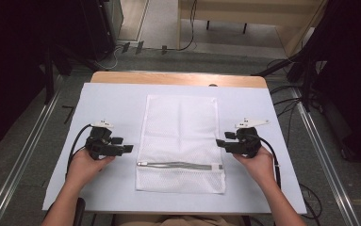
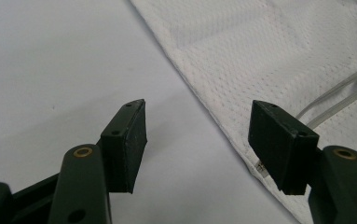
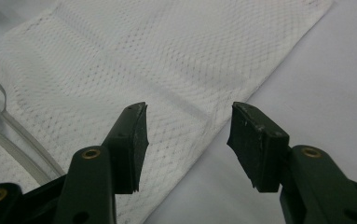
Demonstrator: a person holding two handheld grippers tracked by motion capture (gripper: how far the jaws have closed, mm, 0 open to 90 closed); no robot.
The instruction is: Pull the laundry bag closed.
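Simply one mesh bag [image 1: 180,141] between two wide-open, empty grippers, left gripper [image 1: 124,145] and right gripper [image 1: 221,140]

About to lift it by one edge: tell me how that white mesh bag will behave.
The mesh bag lies flat with fold creases, so it is probably floppy and will drape. Thin open netting suggests it is light. The zipper end may hang lower, being likely the stiffest, heaviest part.

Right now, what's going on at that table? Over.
Left hand-held gripper open, right hand-held gripper open. White mesh bag flat between them, untouched. Nothing in the way.
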